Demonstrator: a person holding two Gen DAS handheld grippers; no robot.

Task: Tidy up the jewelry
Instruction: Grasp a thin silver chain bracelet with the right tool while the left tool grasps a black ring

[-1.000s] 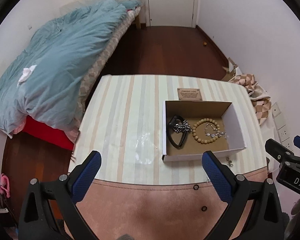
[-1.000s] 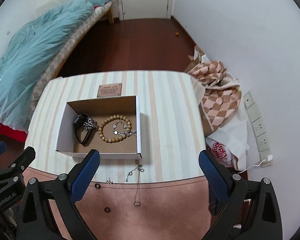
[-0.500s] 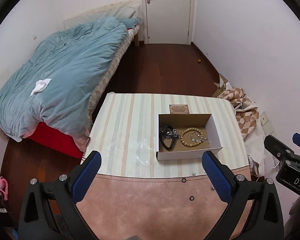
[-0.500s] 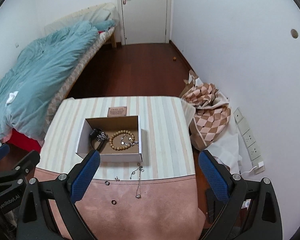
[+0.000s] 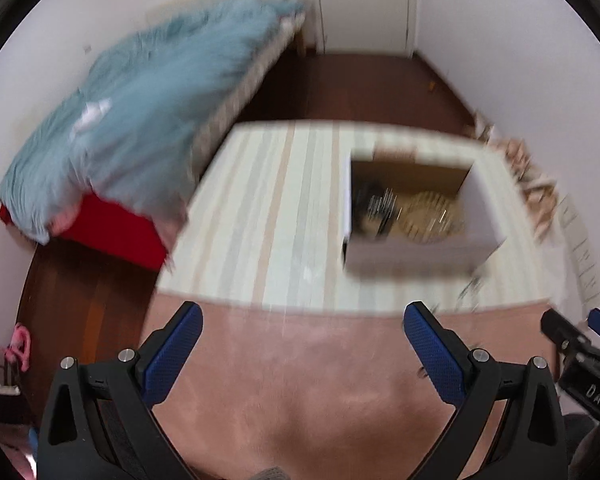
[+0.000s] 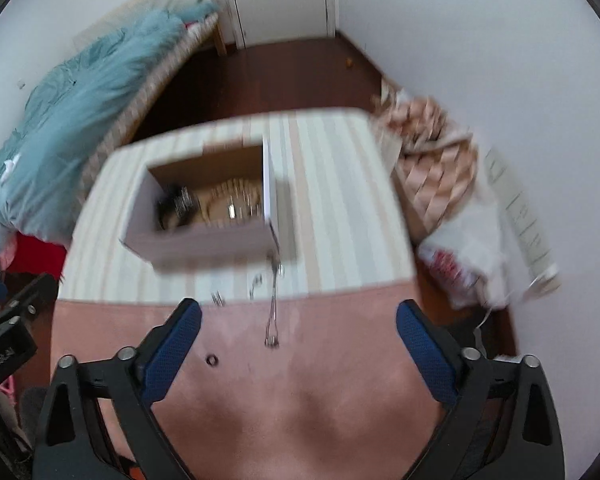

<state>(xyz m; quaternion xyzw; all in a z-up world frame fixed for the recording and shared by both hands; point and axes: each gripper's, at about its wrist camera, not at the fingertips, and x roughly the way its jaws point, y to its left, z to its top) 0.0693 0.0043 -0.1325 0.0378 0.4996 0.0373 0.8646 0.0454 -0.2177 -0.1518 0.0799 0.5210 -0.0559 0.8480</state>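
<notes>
Both views are smeared by motion blur, so small details are hard to read. The left tool (image 5: 302, 354), black-framed with blue textured pads, has its fingers spread wide with nothing between them, over the pink suede-like cloth (image 5: 320, 380) that covers the near part of the table. The right tool (image 6: 298, 352), of the same build, is likewise spread wide and empty above the same pink cloth (image 6: 300, 400).

Farther along the table lies a pale striped cloth (image 5: 268, 208), and on it stands an open white cardboard box with a brown inside (image 5: 420, 256). In the box lie a dark band-like piece with metal links (image 5: 370, 210) at the left and a ring of light wooden beads (image 5: 428, 216) beside it; blur hides whether they touch. In the right wrist view the box (image 6: 204, 240) sits ahead and left of the tool.

Outside the box, a thin silver chain (image 6: 274, 304) runs from just beside the box's near right corner across the striped cloth (image 6: 332, 200) onto the pink one. A small dark ring (image 6: 211, 359) lies on the pink cloth, left of the chain's end and apart from it, near the right tool's left finger. A few small metal pieces (image 6: 218, 299) lie at the seam between the two cloths.

A bed with a light blue duvet (image 5: 140, 120) stands left of the table.
</notes>
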